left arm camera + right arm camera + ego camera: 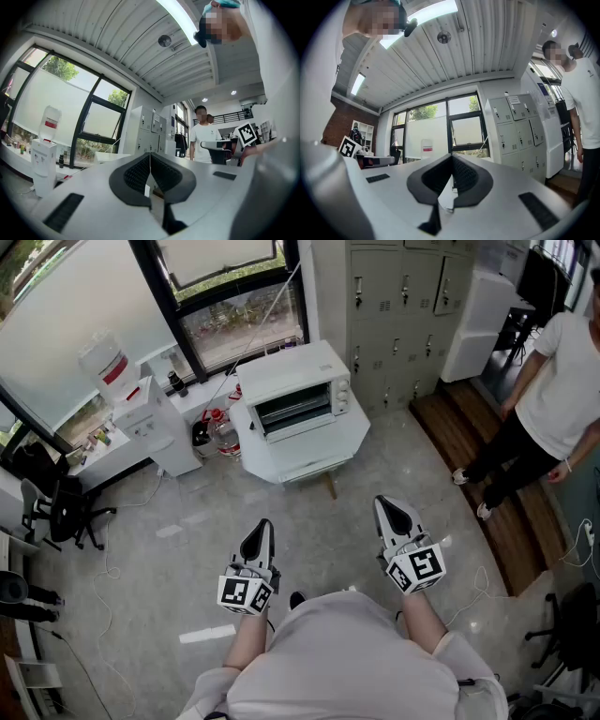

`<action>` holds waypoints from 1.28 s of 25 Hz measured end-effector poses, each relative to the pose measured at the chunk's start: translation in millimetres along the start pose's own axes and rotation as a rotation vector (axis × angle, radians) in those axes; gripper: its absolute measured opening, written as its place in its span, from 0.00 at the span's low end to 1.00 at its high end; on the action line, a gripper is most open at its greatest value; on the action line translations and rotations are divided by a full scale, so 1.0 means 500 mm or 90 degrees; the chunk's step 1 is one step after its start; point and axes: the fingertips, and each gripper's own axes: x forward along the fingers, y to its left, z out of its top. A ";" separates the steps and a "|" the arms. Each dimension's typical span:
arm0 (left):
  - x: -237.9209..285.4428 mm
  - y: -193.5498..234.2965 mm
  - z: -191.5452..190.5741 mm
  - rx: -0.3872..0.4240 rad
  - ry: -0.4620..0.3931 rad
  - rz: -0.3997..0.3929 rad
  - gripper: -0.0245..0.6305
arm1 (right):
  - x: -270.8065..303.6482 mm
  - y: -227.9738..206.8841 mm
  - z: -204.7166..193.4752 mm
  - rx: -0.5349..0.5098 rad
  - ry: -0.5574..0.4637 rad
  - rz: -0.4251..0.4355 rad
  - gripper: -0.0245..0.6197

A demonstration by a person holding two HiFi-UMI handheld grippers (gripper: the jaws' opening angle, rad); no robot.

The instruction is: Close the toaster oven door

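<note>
The white toaster oven [293,390] stands on a low white table [314,454] under the window, a few steps ahead of me. Its dark glass door [294,412] faces me and looks upright against the front. Both grippers hover over the floor close to my body, pointing toward the oven and far from it. My left gripper [262,529] is shut, its pads meeting with nothing between them [150,164]. My right gripper [388,509] is likewise shut and empty [452,165].
A water dispenser [148,416] stands left of the table, with bottles [219,433] beside it. Grey lockers [394,296] line the back wall. A person [558,390] stands on the wooden platform [464,442] at right. An office chair [61,512] sits at left.
</note>
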 end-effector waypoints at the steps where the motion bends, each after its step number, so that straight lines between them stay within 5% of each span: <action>1: 0.000 0.000 0.000 0.000 0.001 0.000 0.07 | 0.000 0.000 0.001 0.002 0.001 -0.002 0.05; 23: 0.008 -0.013 -0.007 0.001 0.004 -0.002 0.07 | -0.007 -0.015 0.006 -0.011 -0.008 -0.016 0.06; 26: 0.007 -0.012 -0.008 0.000 0.007 0.000 0.07 | -0.005 -0.017 0.006 0.000 -0.012 -0.019 0.24; 30: 0.009 -0.013 -0.008 0.000 0.005 -0.001 0.07 | -0.003 -0.024 0.012 0.028 -0.034 -0.020 0.69; 32: 0.011 -0.014 -0.009 0.001 0.006 -0.001 0.07 | 0.000 -0.030 0.010 0.035 -0.031 -0.021 0.79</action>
